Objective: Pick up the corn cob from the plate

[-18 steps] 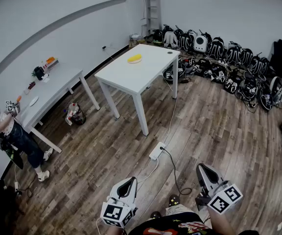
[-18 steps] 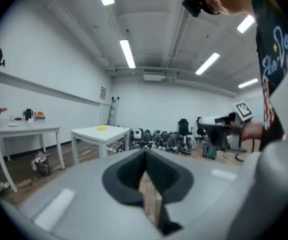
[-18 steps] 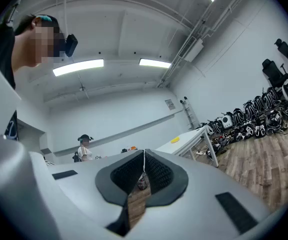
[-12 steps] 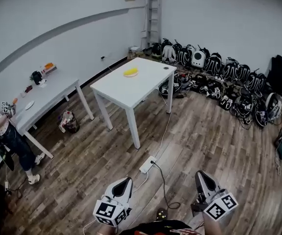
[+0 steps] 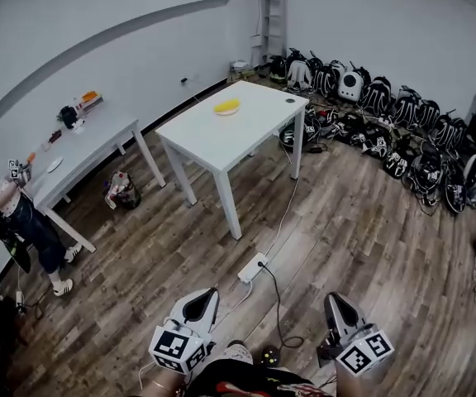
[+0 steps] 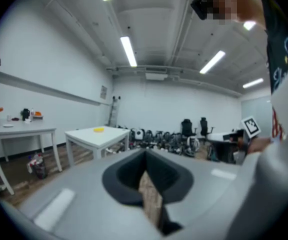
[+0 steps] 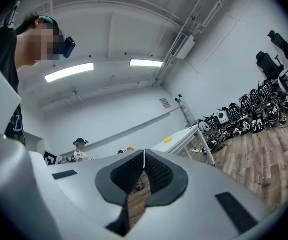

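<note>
Far across the room a white table (image 5: 221, 135) carries a small yellow shape (image 5: 227, 107); plate and corn cob are too small to tell apart. The same yellow spot shows in the left gripper view (image 6: 99, 129) and the right gripper view (image 7: 169, 139). My left gripper (image 5: 201, 300) and right gripper (image 5: 335, 303) hang at the bottom of the head view, above the wooden floor and well short of the table. In the left gripper view (image 6: 145, 154) the jaws meet at the tips with nothing held. The right gripper's (image 7: 144, 154) jaws also stand together, empty.
A second white table (image 5: 81, 151) with small items lines the left wall, with a person (image 5: 7, 213) beside it and a bag (image 5: 122, 193) under it. Several backpacks (image 5: 387, 122) crowd the far right wall. A power strip (image 5: 253, 267) and its cable lie between me and the table.
The head view has shifted a little, and both grippers sit lower in the frame. Both have stayed shut and empty; the table is still far off.
</note>
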Demonstrator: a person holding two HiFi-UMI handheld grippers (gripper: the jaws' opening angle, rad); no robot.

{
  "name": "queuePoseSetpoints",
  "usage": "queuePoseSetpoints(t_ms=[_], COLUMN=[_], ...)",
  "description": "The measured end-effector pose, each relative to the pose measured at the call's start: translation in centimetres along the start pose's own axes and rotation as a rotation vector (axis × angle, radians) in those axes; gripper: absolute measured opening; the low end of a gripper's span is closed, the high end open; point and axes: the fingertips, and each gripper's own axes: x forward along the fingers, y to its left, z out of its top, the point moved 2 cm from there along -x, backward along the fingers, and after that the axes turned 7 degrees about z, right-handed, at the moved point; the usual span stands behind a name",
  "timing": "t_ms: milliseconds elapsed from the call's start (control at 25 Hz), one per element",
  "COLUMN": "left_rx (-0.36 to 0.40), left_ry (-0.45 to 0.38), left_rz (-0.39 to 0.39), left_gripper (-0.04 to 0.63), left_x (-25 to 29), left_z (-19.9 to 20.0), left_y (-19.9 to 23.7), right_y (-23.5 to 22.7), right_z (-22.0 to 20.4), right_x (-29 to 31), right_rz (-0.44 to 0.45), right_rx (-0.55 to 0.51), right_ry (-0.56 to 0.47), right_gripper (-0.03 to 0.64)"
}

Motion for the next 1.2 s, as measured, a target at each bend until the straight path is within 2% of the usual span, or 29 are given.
queuePoseSetpoints(t_ms=[240, 360, 560, 720, 960, 1200], left_rx=[0.042, 0.025, -0.012, 0.039, 0.019, -0.023], left_ry=[0.000, 0.008, -0.020, -0.016, -0.066, -0.045], left_rz=[0.033, 0.044, -0.019, -0.065, -0.057, -0.021], left_gripper=[-0.002, -0.002, -0.002, -0.002, -0.002, -0.002], left_x=[2.3, 5.1, 15.2, 23.5, 33.4, 41.1], left_z=[-0.6, -1.4, 0.9, 3.6, 6.8, 7.4], left_y=[1.5, 3.0, 6.8, 10.3, 16.0, 19.8], right_y=[-2.9, -4.3, -6.6, -10.1, -15.6, -19.0], right_z=[-0.1, 0.5, 3.8, 6.6, 9.2, 9.0], right_x=[3.3, 6.0, 15.5, 24.1, 35.9, 44.9], right_rz=[0.011, 0.027, 0.065, 0.062, 0.101, 0.192], right_rx=[-0.031, -0.033, -0.050, -0.099, -0.075, -0.073], right_ry=[0.020, 0.007, -0.021, 0.000, -0.023, 0.063], right_gripper=[0.017, 0.017, 0.017, 0.017, 0.017, 0.017])
